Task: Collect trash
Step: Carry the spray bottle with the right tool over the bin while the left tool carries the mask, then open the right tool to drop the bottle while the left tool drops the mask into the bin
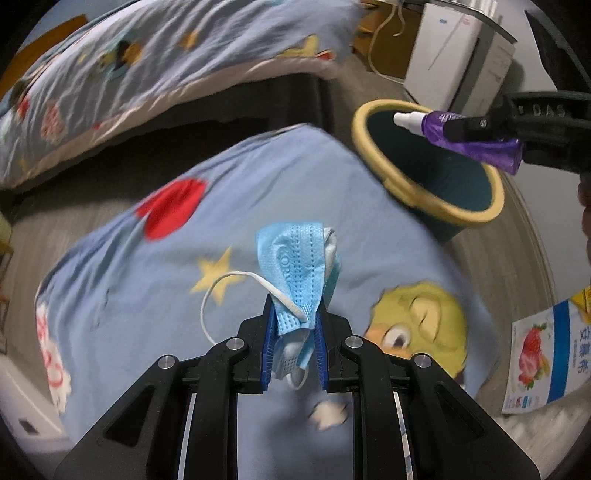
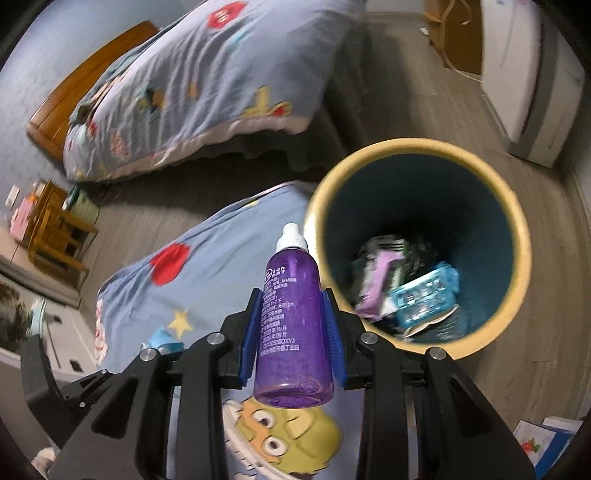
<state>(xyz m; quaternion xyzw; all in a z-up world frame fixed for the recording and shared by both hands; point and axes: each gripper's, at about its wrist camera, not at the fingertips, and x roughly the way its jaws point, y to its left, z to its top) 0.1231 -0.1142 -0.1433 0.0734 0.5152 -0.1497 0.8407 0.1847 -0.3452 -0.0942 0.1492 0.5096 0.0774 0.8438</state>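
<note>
A grey wood-plank floor point(image 2: 388, 74) runs through the room. A bed with a blue cartoon-print duvet point(image 2: 207, 85) stands at the back, its brown wooden headboard point(image 2: 85, 92) against a grey-blue wall point(image 2: 33, 48). A second blue cartoon-print cover point(image 1: 229, 258) spreads across the foreground. A small wooden side table point(image 2: 59, 229) stands at the left wall; a white, grey-edged cabinet point(image 2: 528, 81) stands at the right, beside a brown cardboard box point(image 2: 458, 33)
</note>
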